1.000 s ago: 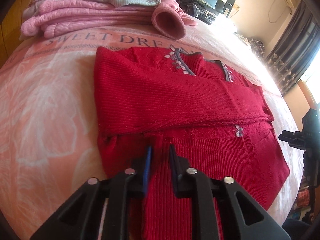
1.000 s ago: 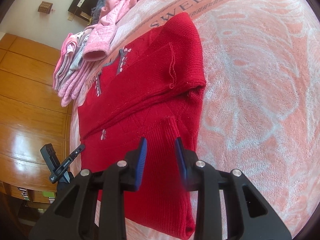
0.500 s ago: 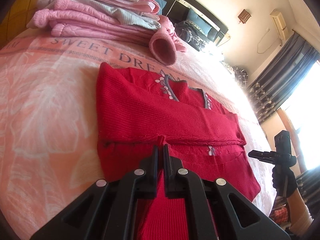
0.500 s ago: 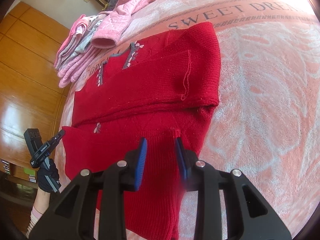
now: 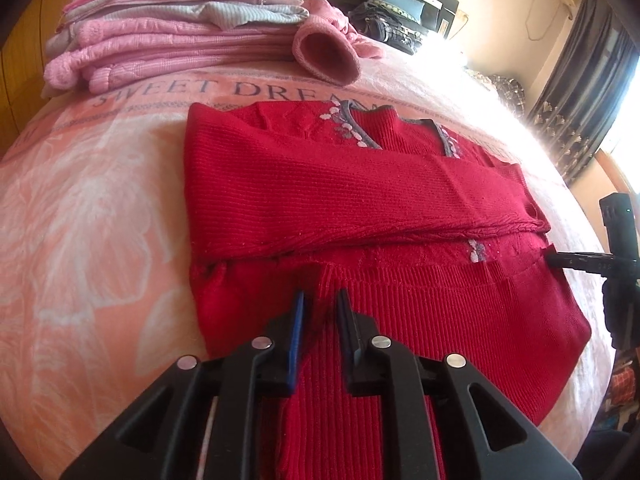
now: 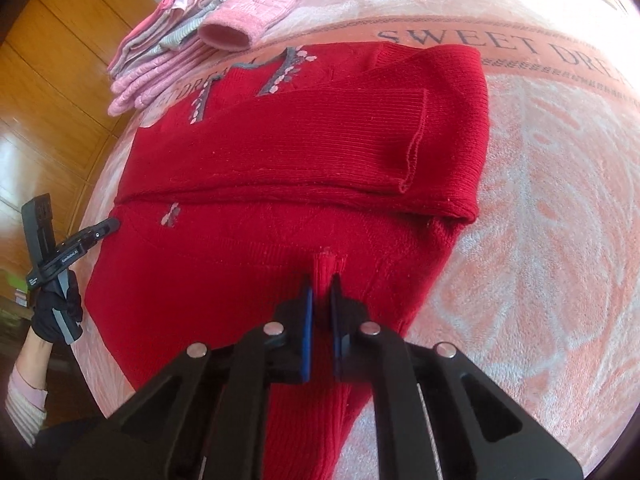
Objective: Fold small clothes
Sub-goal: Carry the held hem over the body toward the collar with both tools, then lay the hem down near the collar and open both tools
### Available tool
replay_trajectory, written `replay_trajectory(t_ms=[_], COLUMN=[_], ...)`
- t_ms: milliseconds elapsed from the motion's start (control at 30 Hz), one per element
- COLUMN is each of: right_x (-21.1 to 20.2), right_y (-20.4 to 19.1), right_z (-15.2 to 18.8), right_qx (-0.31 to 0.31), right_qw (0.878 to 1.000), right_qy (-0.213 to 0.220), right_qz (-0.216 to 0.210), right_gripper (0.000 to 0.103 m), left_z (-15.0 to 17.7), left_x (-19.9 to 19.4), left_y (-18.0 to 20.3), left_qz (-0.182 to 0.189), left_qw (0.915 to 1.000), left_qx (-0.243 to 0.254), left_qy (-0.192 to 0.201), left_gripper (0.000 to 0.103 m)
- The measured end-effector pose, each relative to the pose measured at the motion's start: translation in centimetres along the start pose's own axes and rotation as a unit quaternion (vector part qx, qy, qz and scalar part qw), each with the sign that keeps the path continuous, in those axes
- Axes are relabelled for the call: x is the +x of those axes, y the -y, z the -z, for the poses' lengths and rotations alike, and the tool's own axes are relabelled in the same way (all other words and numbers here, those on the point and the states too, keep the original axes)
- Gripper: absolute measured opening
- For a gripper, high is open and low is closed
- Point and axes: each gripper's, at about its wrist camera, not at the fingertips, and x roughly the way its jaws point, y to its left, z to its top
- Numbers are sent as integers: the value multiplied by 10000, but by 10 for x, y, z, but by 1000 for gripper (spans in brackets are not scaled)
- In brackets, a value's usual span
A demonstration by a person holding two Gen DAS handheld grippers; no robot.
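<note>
Our right gripper [image 6: 320, 292] pinches the red knitted sweater's [image 6: 288, 152] hem at lower centre — our left gripper [image 5: 320, 308] straddles it, fingers parted.

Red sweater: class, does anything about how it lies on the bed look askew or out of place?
Yes. One sleeve of the red sweater is folded across the chest at a slant, its cuff ending short of the side edge. In the pink stack behind, one pink cuff sticks out, open-ended, onto the blanket.

Both views are brightly lit by daylight from the window [image 5: 624, 120], where the picture is blown out to white. Glare is thrown across the far right corner of the bed [image 5: 460, 80]. Straight lines are bent by fisheye distortion, and the corners are cut off in black.
</note>
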Motion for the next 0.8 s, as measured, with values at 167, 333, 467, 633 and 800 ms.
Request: replay_trajectory(t_ms=[167,333,467,633,800], right_x=[-18,-55,-80,-100,-113], right_y=[2,3,-3,-10,-11], right_z=[1,0,-4,-13,-44], right_qx=[61,123,92,138,201], right_qw=[9995,9961,9934,9901,9901], right_qy=[182,537,782,1098,1284], right_qz=[-241,-685,-833,-861,-527], right_gripper=[5,3,3,3,3], left_z=[0,-5,-13,-31,-63], left_x=[-14,-45,-69,-88,-87], left_y=[-3,-7,-5,3,7], left_qz=[109,335,480,549,355], left_qw=[9994,9956,9904,9833,9810], left_qx=[-115,-341,-456,-644,-642], left_qy=[292,806,1210,1609,1799], left_gripper=[4,4,4,4,4])
